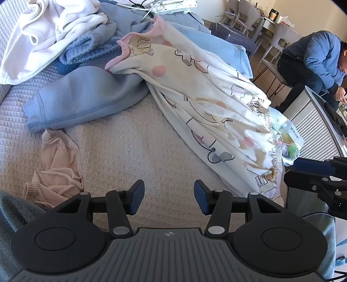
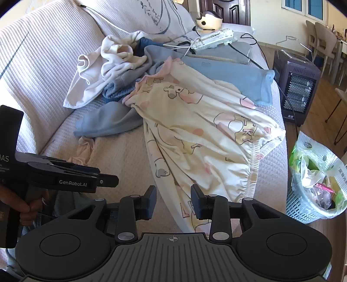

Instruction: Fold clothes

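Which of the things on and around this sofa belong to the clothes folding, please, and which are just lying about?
For folding:
- cartoon-print garment
- grey-blue sweatshirt
- white garment
- pink garment
- light blue garment

Just lying about:
- power strip
- heater
- bin with plastic bag
- cushion

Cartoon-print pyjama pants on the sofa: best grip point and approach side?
Take the cartoon-print pants at the gathered elastic waistband, which hangs over the sofa's front edge. The right gripper, open and empty, is nearest; come from the front, pinching across the band. That bunched edge stands proud, while the rest lies flat.
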